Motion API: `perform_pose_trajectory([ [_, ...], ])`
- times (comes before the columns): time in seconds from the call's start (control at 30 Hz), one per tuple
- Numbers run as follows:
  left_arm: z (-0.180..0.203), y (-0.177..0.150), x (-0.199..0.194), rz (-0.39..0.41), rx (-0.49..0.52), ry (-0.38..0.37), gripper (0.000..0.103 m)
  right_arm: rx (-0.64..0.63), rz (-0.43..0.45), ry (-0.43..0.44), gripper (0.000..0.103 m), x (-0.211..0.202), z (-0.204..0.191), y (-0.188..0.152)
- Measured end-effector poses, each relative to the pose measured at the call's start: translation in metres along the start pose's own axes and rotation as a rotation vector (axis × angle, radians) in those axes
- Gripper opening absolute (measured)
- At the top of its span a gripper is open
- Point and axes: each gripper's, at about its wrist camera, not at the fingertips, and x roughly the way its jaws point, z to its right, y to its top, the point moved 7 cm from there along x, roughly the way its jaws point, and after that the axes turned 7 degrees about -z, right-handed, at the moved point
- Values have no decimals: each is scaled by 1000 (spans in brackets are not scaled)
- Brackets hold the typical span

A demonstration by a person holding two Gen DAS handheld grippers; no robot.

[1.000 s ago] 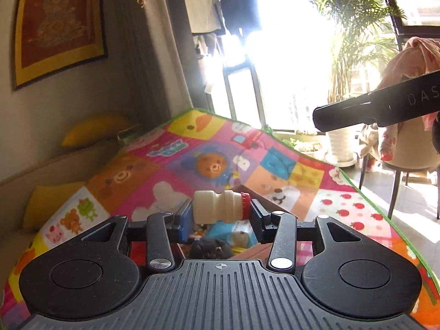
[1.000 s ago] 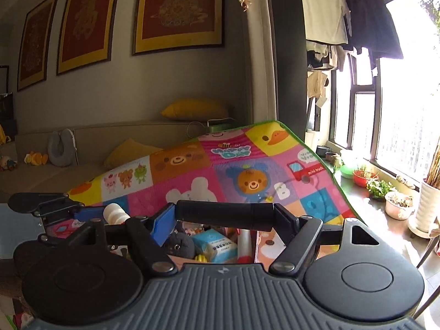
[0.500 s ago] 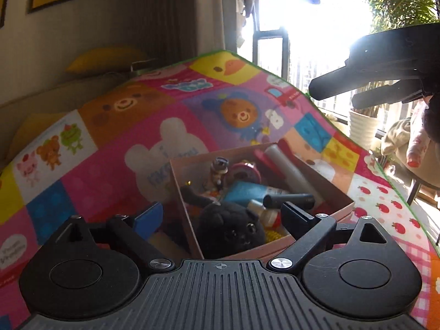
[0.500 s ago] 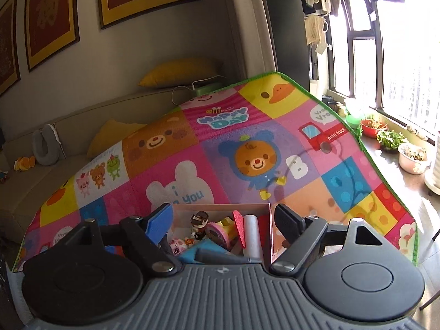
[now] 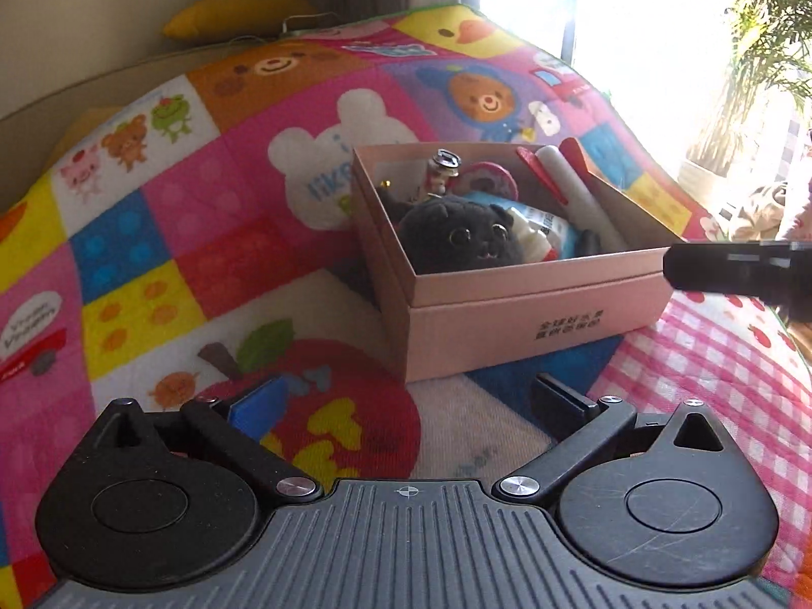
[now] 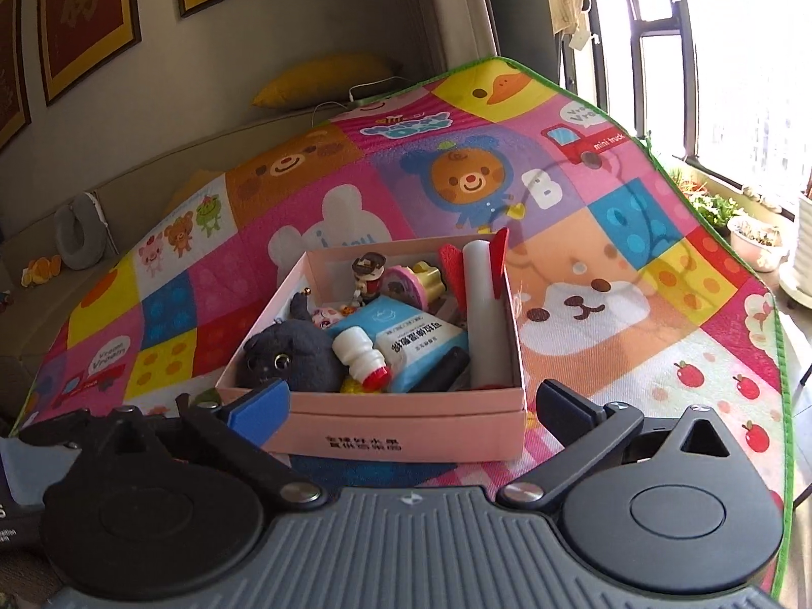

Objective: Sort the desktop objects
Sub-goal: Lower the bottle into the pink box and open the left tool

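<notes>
A pink cardboard box (image 6: 406, 431) sits on the colourful play mat (image 6: 583, 304). Inside lie a black plush cat (image 6: 289, 355), a small white bottle with a red cap (image 6: 363, 360), a blue tissue pack (image 6: 411, 335), a black cylinder (image 6: 446, 370), a white tube (image 6: 484, 314), a figurine (image 6: 368, 274) and a tape roll (image 6: 401, 284). My right gripper (image 6: 411, 406) hangs just in front of the box, jaws opening wide, gripping nothing. My left gripper (image 5: 406, 401) is lower and left of the box (image 5: 507, 330), jaws also opening, only mat between them.
A sofa with a yellow cushion (image 6: 325, 76) runs behind the mat. Windows and potted plants (image 6: 756, 238) stand to the right. A black part of the right gripper (image 5: 736, 269) juts in beside the box's right corner. Bare mat surrounds the box.
The left gripper let go of the white bottle and the right let go of the black cylinder; both now lie in the box. Both grippers opened wide and sank towards the mat.
</notes>
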Motion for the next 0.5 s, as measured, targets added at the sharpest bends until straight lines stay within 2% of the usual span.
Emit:
perform_pose_trajectory([
  [0.07,0,-8,0,0,-16,20,103,-19,-9,-34,103,1,-6,-18],
  [0.2,-5,-25,-1,13,-22,81,103,37,-110,-60,103,17,-9,-57],
  [0.3,-8,-28,-3,28,-51,90,103,78,-166,-96,103,29,-2,-77],
  [0.33,-5,-28,-4,36,-49,80,103,67,-164,-106,103,31,-1,-80],
  [0.43,-2,-30,-1,16,-32,132,103,16,-175,-140,103,31,-6,-82],
  [0.5,-1,-32,2,0,-37,138,103,-15,-192,-153,103,34,-7,-83],
])
